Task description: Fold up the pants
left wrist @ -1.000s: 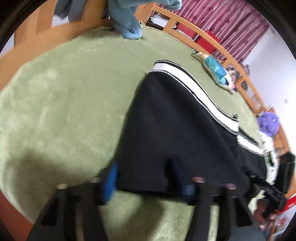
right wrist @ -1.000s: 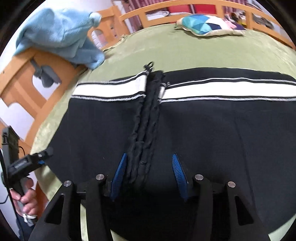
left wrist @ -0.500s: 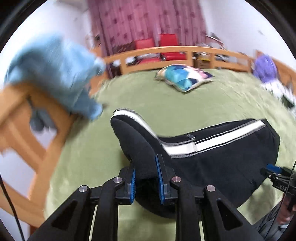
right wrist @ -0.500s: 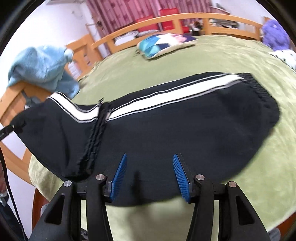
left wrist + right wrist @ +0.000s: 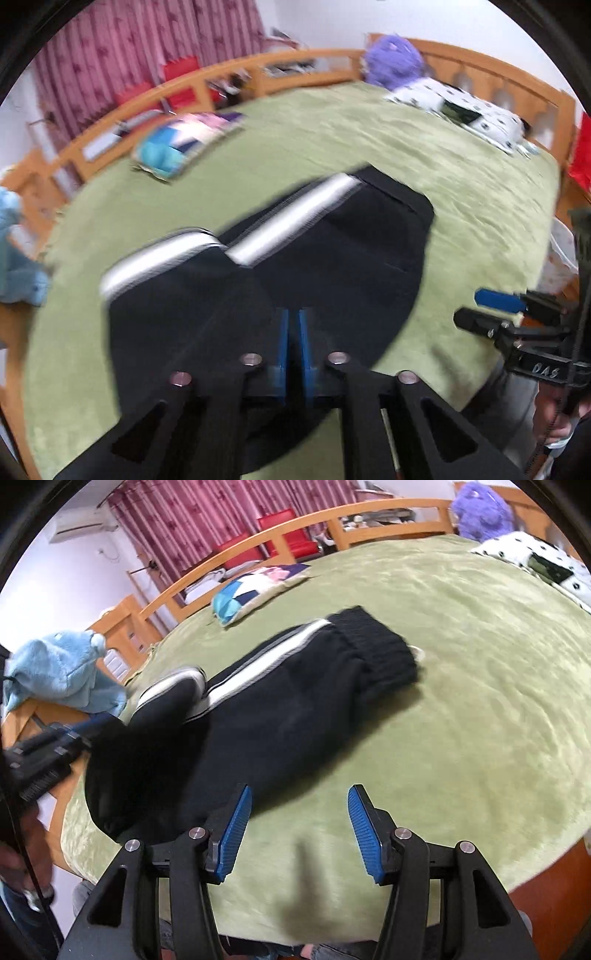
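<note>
We see the left gripper (image 5: 294,334) with its blue pads nearly pressed together, pinching a dark fold of the black pants (image 5: 332,258) right at its tips; the cloth fills the view just ahead of it and spreads to both sides. In the right wrist view the same left gripper (image 5: 79,731) sits at the far left, buried in the lifted near end of the pants (image 5: 258,716). The right gripper (image 5: 298,821) is spread wide with nothing between its pads, over bare green blanket (image 5: 461,701); the pants lie ahead and to its left, the nearest hem just beside its left finger, not touching as far as we can tell. From the left wrist view the right gripper (image 5: 498,306) shows at the far right, apart from the fabric. Long axis of the pants runs from near-left to far-right of the right gripper, ribbed cuff (image 5: 373,653) at the far end, white side stripe (image 5: 258,664) along the far edge. The end in the left gripper is folded up, its stripe offset from the rest. The left wrist view is motion-blurred, so we can't tell fine detail at the pinch. A patterned pillow (image 5: 255,587) lies beyond the pants, a blue plush (image 5: 62,672) to the far left.
</note>
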Action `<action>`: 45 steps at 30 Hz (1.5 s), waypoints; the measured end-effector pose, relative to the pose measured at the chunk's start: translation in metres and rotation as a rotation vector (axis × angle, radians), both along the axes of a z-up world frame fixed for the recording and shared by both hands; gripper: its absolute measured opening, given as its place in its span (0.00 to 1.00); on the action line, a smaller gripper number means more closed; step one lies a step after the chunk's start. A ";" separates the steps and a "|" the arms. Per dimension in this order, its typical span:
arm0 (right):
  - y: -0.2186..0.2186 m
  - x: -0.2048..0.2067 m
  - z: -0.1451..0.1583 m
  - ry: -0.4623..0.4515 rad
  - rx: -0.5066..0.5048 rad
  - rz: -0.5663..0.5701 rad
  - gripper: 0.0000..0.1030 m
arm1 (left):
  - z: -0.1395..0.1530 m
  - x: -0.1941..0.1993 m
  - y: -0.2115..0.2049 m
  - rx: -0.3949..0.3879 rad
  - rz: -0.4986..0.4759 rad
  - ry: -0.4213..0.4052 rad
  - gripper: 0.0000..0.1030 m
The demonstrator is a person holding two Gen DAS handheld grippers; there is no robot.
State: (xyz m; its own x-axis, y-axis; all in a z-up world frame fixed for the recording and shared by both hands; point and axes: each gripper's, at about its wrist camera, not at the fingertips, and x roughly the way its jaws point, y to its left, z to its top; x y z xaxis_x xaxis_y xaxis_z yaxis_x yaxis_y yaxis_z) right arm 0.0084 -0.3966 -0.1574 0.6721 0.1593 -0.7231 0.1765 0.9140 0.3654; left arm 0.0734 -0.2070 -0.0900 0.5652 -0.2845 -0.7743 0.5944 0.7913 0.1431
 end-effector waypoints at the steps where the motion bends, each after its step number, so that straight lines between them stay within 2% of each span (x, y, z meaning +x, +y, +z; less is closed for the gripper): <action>1: -0.004 -0.002 -0.001 0.002 -0.002 -0.004 0.52 | -0.006 -0.001 -0.002 0.012 0.002 0.001 0.06; 6: -0.004 0.003 -0.002 -0.009 0.016 0.007 0.52 | 0.003 -0.005 0.029 -0.052 0.040 0.000 0.09; 7: -0.001 0.007 -0.001 -0.017 0.025 0.015 0.52 | 0.007 -0.006 0.041 -0.055 0.064 -0.014 0.12; 9: 0.006 0.016 0.001 -0.032 0.047 0.036 0.52 | 0.010 -0.001 0.062 -0.063 0.116 -0.031 0.27; 10: 0.012 0.022 0.002 -0.040 0.060 0.051 0.53 | 0.011 0.001 0.078 -0.071 0.152 -0.034 0.29; 14: 0.047 0.056 0.001 -0.050 0.113 0.140 0.56 | 0.003 0.013 0.134 -0.104 0.282 0.015 0.29; 16: 0.067 0.074 -0.004 -0.043 0.131 0.185 0.60 | -0.006 0.016 0.161 -0.125 0.342 0.048 0.29; 21: 0.109 0.116 -0.036 0.040 0.177 0.198 0.61 | -0.027 0.009 0.229 -0.157 0.463 0.096 0.29; 23: 0.121 0.130 -0.050 0.086 0.203 0.193 0.61 | -0.032 0.004 0.253 -0.195 0.503 0.114 0.31; 24: 0.125 0.132 -0.052 0.083 0.206 0.186 0.60 | -0.034 0.003 0.262 -0.216 0.517 0.124 0.36; 26: 0.133 0.134 -0.049 0.061 0.212 0.200 0.29 | -0.041 0.003 0.276 -0.263 0.538 0.159 0.38; 27: 0.136 0.135 -0.047 0.055 0.211 0.209 0.28 | -0.044 0.004 0.278 -0.277 0.542 0.174 0.38; 29: 0.140 0.135 -0.037 0.019 0.179 0.227 0.16 | -0.048 0.006 0.279 -0.291 0.542 0.190 0.38; 36: 0.110 0.129 0.013 -0.108 0.176 0.213 0.14 | -0.042 -0.001 0.253 -0.293 0.482 0.189 0.38; 42: 0.046 0.128 0.049 -0.159 0.061 0.149 0.13 | -0.030 0.007 0.210 -0.276 0.412 0.183 0.38; 45: 0.003 0.127 0.047 -0.155 0.034 0.126 0.13 | -0.026 0.010 0.183 -0.266 0.374 0.179 0.38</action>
